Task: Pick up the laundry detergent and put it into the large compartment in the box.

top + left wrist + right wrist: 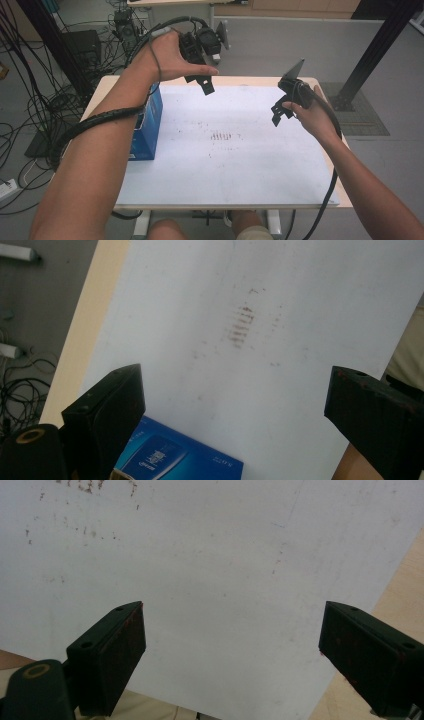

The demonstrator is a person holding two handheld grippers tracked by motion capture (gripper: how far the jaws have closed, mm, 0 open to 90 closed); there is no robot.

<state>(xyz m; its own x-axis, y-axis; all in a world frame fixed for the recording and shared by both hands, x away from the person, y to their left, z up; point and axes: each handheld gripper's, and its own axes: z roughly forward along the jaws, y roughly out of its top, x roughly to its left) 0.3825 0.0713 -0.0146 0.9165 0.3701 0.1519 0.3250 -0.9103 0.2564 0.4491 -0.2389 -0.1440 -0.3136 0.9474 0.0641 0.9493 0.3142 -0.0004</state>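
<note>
We hold both the left gripper (202, 82) and right gripper (278, 114) spread, empty, above the counter (240, 165); a low left sweep could topple the box (148, 125).

A sheet (240, 150) lies on the table (107, 85) and covers most of its top, leaving bare strips along the left, far and right edges. A box (149, 122) stands at the sheet's left edge, nearer the far left corner. The left gripper (202, 82) hangs above the far edge; the right gripper (281, 111) hangs above the sheet towards the far right corner, well apart from the box.
</note>
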